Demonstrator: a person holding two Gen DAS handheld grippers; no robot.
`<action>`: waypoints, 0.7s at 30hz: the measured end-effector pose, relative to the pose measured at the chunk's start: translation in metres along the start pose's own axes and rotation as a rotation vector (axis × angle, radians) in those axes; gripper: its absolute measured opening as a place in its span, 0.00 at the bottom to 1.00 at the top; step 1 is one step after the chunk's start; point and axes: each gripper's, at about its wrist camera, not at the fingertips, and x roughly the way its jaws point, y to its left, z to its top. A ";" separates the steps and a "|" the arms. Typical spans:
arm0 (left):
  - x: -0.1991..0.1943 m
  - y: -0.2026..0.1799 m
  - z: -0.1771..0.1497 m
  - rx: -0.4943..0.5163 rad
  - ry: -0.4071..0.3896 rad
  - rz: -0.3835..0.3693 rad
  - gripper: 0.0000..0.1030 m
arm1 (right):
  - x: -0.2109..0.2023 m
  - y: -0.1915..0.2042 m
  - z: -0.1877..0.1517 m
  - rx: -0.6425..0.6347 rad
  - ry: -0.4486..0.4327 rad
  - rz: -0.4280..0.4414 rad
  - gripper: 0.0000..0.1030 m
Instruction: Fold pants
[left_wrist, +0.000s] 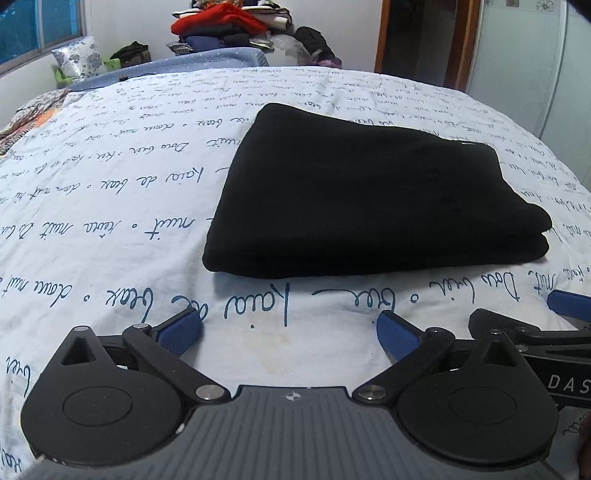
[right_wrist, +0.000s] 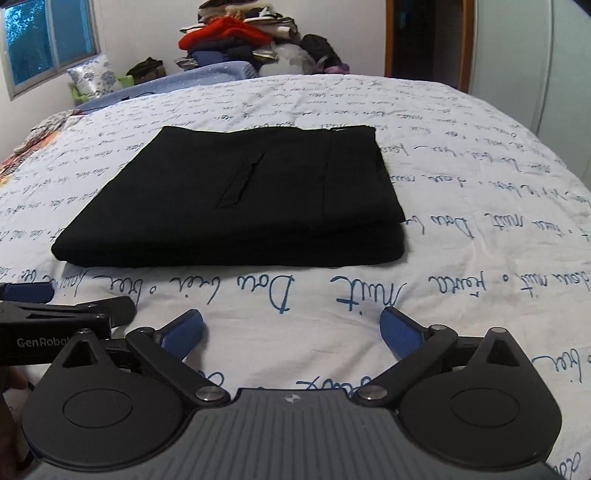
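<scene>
Neatly folded black pants (left_wrist: 369, 195) lie flat on the bed (left_wrist: 110, 221).
Left gripper (left_wrist: 290, 334) and right gripper (right_wrist: 291, 334), at six o'clock, gape wide, holding nothing.

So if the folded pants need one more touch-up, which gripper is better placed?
Probably the right gripper: the black pants lie nearly straight ahead of its open fingers, while they sit off to the right of the left gripper.

The pants (right_wrist: 236, 199) are matt black cloth, smooth, folded flat. The bed (left_wrist: 110, 206) wears a soft white cotton-like sheet, lightly creased, with blue handwriting print. Each hand-held gripper (left_wrist: 290, 334) (right_wrist: 291, 334) is matt black plastic with shiny metal rivets and rough blue textured pads (left_wrist: 181, 330).
</scene>
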 end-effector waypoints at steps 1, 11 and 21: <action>0.000 -0.001 0.001 0.006 0.001 0.004 1.00 | 0.001 -0.001 0.001 0.001 0.004 -0.001 1.00; 0.004 -0.001 0.005 0.013 0.029 0.009 1.00 | 0.004 -0.003 0.006 -0.008 0.025 0.009 1.00; 0.005 -0.001 0.008 0.004 0.050 0.005 1.00 | 0.004 -0.005 0.006 -0.001 0.029 0.014 1.00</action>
